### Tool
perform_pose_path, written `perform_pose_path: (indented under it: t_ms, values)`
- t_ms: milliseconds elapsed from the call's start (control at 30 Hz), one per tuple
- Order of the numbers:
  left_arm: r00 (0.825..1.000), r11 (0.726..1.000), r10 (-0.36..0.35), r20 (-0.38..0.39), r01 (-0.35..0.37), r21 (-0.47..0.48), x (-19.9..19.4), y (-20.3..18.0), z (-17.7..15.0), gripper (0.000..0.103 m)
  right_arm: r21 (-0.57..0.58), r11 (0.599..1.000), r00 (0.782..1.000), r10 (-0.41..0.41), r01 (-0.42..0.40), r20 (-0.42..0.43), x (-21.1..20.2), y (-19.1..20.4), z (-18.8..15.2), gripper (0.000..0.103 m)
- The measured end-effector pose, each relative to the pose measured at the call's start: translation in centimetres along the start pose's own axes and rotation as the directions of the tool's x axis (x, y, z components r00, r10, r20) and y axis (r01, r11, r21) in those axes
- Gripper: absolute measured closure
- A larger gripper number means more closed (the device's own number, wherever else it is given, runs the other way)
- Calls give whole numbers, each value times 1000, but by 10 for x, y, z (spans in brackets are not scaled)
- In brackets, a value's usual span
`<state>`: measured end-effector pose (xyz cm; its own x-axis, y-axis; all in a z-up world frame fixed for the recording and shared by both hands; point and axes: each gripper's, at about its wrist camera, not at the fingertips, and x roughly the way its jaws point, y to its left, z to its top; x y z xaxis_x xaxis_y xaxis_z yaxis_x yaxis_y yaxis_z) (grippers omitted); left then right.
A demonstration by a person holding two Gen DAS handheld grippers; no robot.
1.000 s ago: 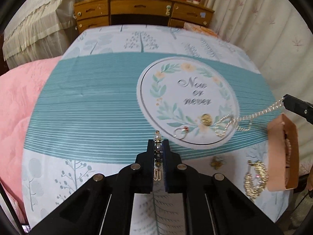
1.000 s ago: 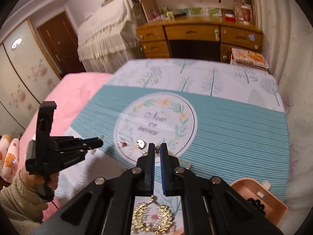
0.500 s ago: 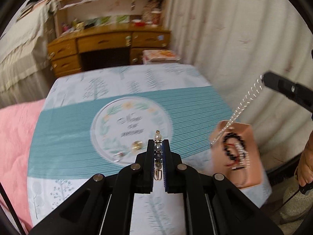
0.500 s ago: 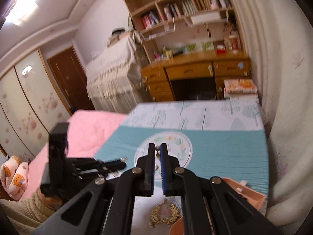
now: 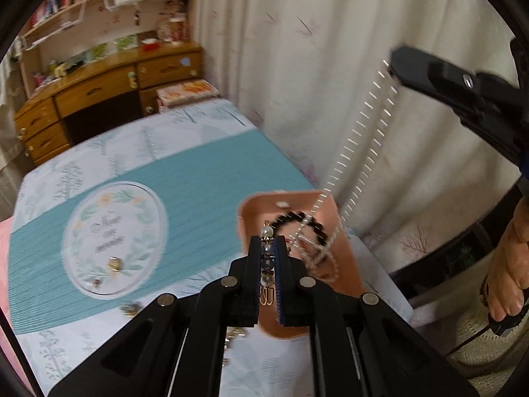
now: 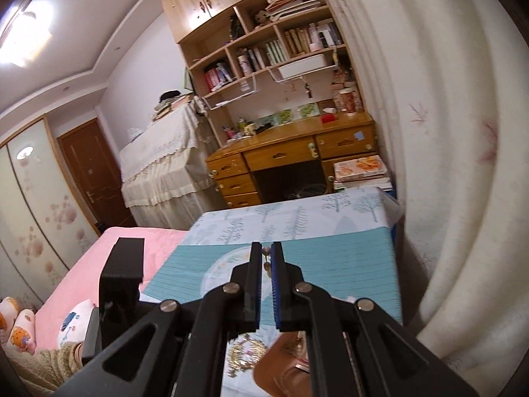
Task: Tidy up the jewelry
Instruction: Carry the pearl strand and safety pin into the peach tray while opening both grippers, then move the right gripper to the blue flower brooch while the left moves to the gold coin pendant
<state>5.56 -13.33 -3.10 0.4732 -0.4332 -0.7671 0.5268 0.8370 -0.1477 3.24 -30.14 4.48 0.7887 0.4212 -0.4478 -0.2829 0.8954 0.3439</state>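
Note:
My left gripper (image 5: 267,241) is shut on a pearl bead clip (image 5: 266,261) and hovers over the near end of the pink jewelry tray (image 5: 344,264). The tray holds a black bead bracelet (image 5: 299,215). My right gripper (image 6: 266,254) is shut on a silver chain necklace (image 5: 360,152), high above the tray; the chain hangs down into it. In the left wrist view the right gripper (image 5: 395,63) is at the upper right. A gold ring (image 5: 114,262) and a small red-stone ring (image 5: 96,283) lie on the cloth's round emblem.
A gold wreath brooch (image 6: 244,354) lies near the table's front edge, partly behind my right gripper. A small gold flower piece (image 5: 130,307) lies on the cloth. A curtain (image 6: 446,165) hangs close along the right side. A pink bed (image 6: 96,264) is on the left.
The right gripper rose higher with the chain, whose lower end now hangs into the tray. The left gripper swung right with the clip and now sits over the tray's near end.

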Motion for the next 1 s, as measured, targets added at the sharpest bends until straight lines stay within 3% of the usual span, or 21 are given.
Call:
perform_pose_path:
  t_ms: [300, 367, 500, 533, 767, 1000]
  values:
    - [994, 1000, -3, -109, 3, -3, 45, -21, -19, 97, 46, 998, 996, -43, 47, -74, 26, -31, -22, 98]
    - [994, 1000, 11, -112, -12, -4, 47, -22, -21, 91, 51, 997, 994, -52, 57, -101, 34, -33, -29, 97]
    - [995, 998, 52, -88, -53, -14, 42, -19, -24, 49, 64, 995, 984, -70, 81, -163, 50, -37, -45, 97]
    - [995, 998, 67, -76, -68, -18, 39, -17, -24, 43, 71, 995, 982, -63, 77, -177, 53, -37, -49, 96]
    - [992, 991, 121, -41, -123, -48, 27, -1, -28, 31, 46, 997, 978, -48, 59, -205, 60, -22, -66, 78]
    - [987, 984, 161, -26, -163, -68, 17, 11, -42, 28, 7, 999, 971, -36, 39, -238, 68, 2, -79, 75]
